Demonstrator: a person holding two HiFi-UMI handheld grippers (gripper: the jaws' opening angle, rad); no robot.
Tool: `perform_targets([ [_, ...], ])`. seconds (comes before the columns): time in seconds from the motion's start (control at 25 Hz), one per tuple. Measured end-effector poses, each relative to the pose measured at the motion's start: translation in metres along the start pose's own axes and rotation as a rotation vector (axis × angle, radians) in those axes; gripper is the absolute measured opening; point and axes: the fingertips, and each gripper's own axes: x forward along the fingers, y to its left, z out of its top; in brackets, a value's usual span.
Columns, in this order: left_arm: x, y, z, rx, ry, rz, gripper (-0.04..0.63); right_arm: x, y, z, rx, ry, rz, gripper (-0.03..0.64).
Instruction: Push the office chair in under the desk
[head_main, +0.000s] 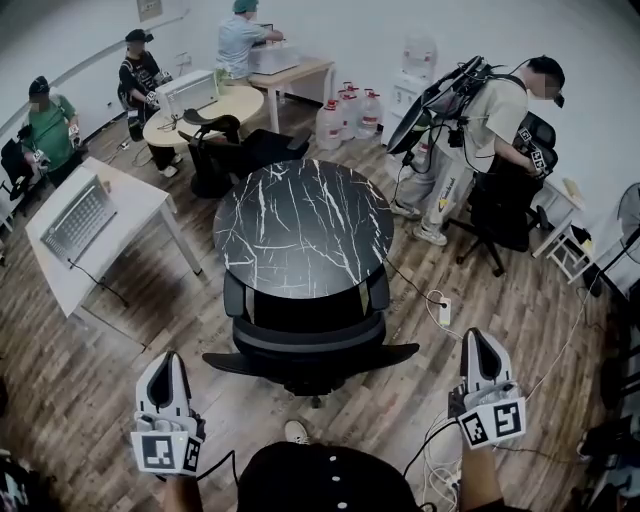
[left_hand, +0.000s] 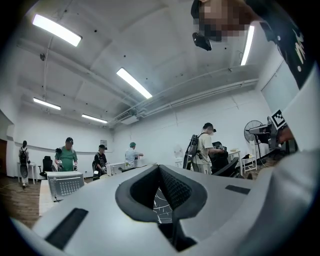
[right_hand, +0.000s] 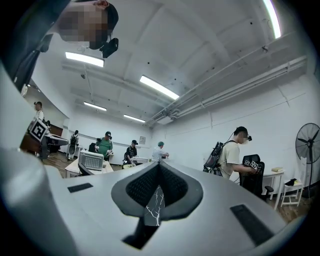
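At lower left, the left gripper (head_main: 170, 365) has its jaws together on nothing; in the centre, the office chair (head_main: 305, 340) stands with its backrest just beside the near edge of the round marble desk (head_main: 300, 215); at lower right, the right gripper (head_main: 482, 345) is likewise closed and empty

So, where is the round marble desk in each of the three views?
Head view: round marble desk, centre, above the office chair.
Left gripper view: low centre, a marbled sliver seen through the shut left tool.
Right gripper view: low centre, a similar sliver through the shut right tool.
Shared landmark: person in pale shirt with backpack, right of the desk in every view.
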Motion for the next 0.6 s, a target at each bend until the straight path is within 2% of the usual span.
perform_targets([
  [0.6, 0.01, -0.008, 0.004, 0.021, -0.018, -0.027, 0.015, 0.016, 0.021, 0.001, 0.001, 0.006, 0.036, 0.026],
])
